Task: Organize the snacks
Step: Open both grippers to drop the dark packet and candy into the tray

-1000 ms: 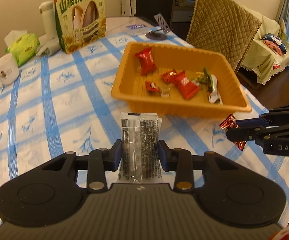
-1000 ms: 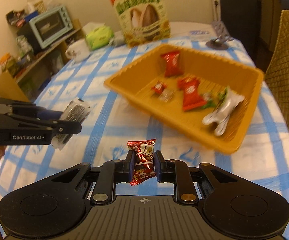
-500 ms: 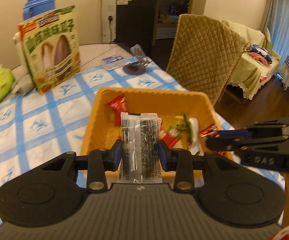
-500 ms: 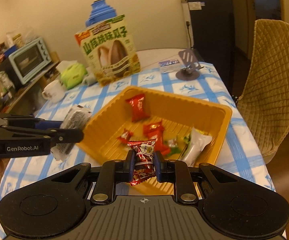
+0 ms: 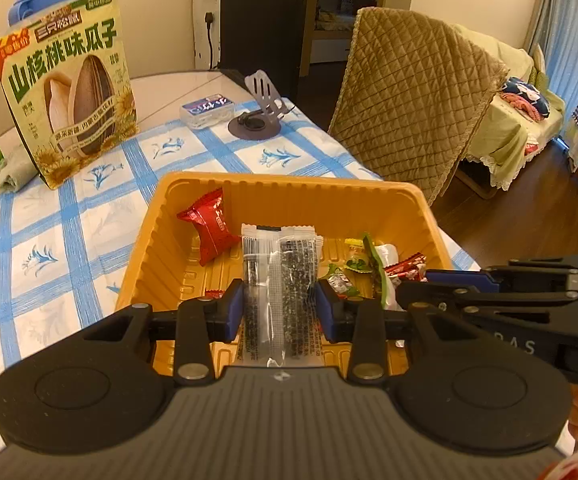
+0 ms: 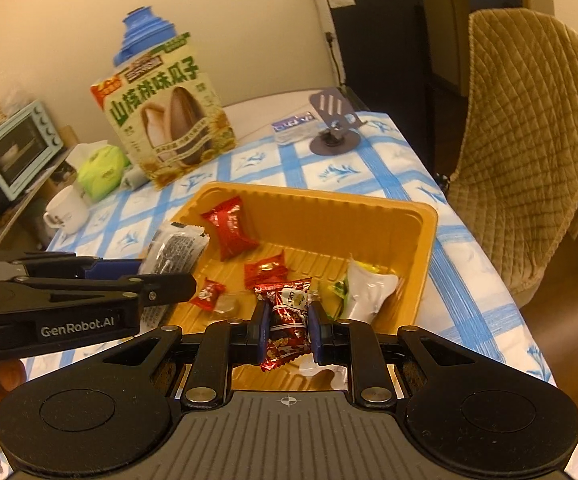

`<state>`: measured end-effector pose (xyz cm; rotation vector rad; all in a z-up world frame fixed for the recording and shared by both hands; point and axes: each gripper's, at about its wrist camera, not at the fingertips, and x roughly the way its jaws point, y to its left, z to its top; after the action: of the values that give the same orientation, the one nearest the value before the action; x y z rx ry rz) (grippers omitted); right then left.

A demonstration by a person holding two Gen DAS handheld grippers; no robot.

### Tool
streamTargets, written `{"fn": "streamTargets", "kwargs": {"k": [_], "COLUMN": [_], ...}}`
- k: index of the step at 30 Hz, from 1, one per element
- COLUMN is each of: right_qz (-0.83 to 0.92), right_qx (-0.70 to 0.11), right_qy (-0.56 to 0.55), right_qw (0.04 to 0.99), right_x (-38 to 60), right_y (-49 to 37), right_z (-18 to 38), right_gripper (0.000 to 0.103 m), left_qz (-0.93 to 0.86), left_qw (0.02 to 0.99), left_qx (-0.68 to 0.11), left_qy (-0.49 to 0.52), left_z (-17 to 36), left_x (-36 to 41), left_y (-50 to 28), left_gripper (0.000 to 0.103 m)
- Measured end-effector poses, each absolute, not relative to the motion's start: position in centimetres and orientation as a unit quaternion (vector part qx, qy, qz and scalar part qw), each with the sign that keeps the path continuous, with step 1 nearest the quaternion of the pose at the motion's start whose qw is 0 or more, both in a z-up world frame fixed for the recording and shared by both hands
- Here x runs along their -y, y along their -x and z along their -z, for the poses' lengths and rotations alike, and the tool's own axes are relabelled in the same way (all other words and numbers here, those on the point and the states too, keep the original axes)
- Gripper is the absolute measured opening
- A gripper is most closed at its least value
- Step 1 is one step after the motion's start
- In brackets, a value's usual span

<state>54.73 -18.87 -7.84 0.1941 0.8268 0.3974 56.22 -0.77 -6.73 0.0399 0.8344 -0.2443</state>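
An orange tray [image 5: 289, 188] [image 6: 425, 232] sits on the blue-checked tablecloth and holds several wrapped snacks, among them a red packet [image 5: 211, 232] [image 6: 229, 232] and a white-green one [image 6: 365, 292]. My left gripper [image 5: 279, 314] is shut on a clear packet of dark snack [image 5: 279, 292], held above the tray's near side; it also shows in the right wrist view [image 6: 177, 250]. My right gripper [image 6: 288, 332] is shut on a red candy [image 6: 287, 324], held over the tray's near edge. The right gripper also shows in the left wrist view [image 5: 417, 280].
A large sunflower-seed bag [image 5: 69, 100] [image 6: 169, 120] stands behind the tray. A phone stand [image 5: 259, 108] and a small clear box [image 5: 208, 110] lie farther back. A quilted chair [image 5: 417, 100] stands at the table's right. A mug [image 6: 67, 210] and green tissue pack [image 6: 103, 172] sit at left.
Both grippers have moved forward from the table beside the tray to above it, each still holding its snack. The tray now fills the centre of both views.
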Motion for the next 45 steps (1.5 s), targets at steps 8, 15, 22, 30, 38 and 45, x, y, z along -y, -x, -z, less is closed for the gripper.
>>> {"fn": "streamTargets", "kwargs": {"k": [8,15,22,30,38,45], "right_qz": [-0.184,-0.181,-0.182,-0.183,-0.186,-0.189], "right_qx": [-0.407,-0.413,-0.415,-0.416,-0.416,-0.419], "right_qy": [-0.1,-0.103,-0.105,-0.104,-0.093,-0.076], "right_qw": [0.889,0.887,0.885,0.884,0.885,0.885], "right_x": [19.1,19.0,19.0,18.8,17.7,16.1], "right_y": [-55.5,-55.6,-55.6,-55.6,-55.7,-55.7], "right_z": [8.6,9.1,9.1,9.1,8.8,8.9], "right_gripper": [0.021,0.021,0.021,0.021,0.021,0.021], "left_qz": [0.102,0.096,0.103,0.109,0.105,0.103], "left_qw": [0.9,0.893,0.889,0.895,0.901,0.903], "left_qx": [-0.423,-0.44,-0.446,-0.433,-0.42,-0.415], "left_qy": [-0.008,-0.002,0.002,-0.013,-0.022,-0.023], "left_z": [8.5,9.8,10.1,9.1,8.0,7.8], "left_x": [0.9,0.9,0.6,-0.3,-2.0,-3.1], "left_y": [-57.7,-58.4,-58.2,-57.4,-56.4,-55.8], "left_gripper": [0.035,0.035,0.035,0.042,0.052,0.054]}}
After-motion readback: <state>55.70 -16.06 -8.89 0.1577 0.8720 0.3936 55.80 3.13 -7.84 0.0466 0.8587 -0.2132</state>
